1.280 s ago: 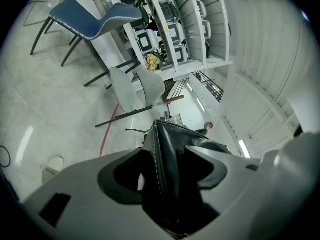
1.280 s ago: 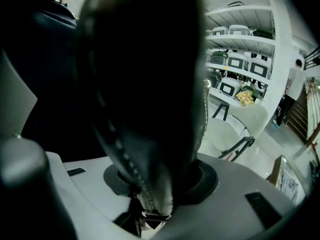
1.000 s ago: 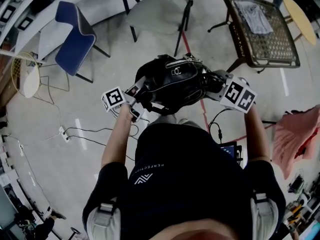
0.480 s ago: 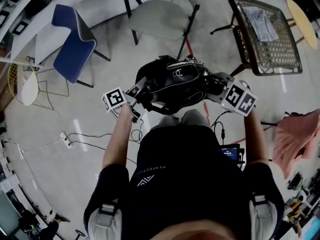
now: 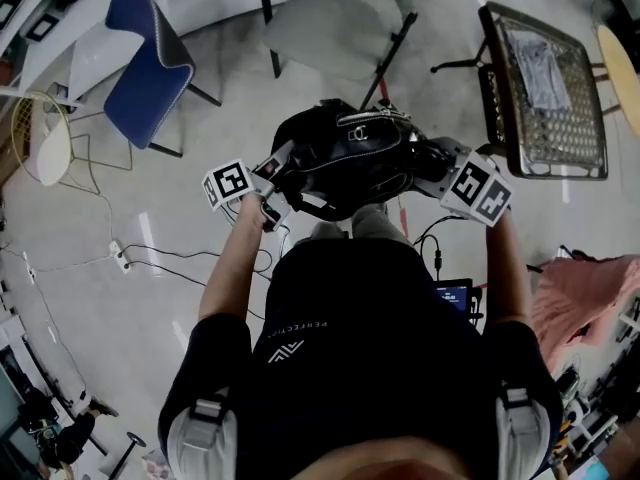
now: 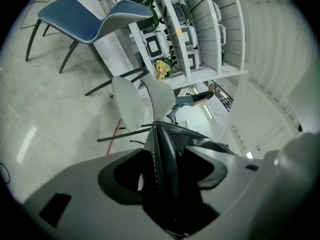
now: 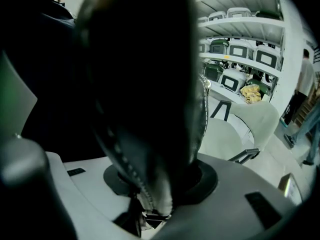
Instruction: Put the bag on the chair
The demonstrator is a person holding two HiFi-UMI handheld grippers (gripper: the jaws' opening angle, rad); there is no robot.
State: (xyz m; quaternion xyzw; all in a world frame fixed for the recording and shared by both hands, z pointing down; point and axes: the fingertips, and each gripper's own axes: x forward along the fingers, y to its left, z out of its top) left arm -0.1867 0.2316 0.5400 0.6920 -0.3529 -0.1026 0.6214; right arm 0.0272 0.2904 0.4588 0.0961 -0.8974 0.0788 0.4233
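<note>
A black leather bag hangs in the air in front of the person, held from both sides. My left gripper is shut on the bag's left edge, a stitched black fold standing between its jaws. My right gripper is shut on the bag's right side, the bag filling most of the right gripper view. A pale grey chair stands just beyond the bag; it also shows past the bag as the grey chair and the grey chair.
A blue chair stands at far left next to a wire chair. A wicker table with cloth is at far right. Cables run across the floor, a pink cloth lies right, and shelves line the wall.
The person has stepped forward with the bag, so the grey chair and wicker table have drawn closer. Both grips on the bag are unchanged.
</note>
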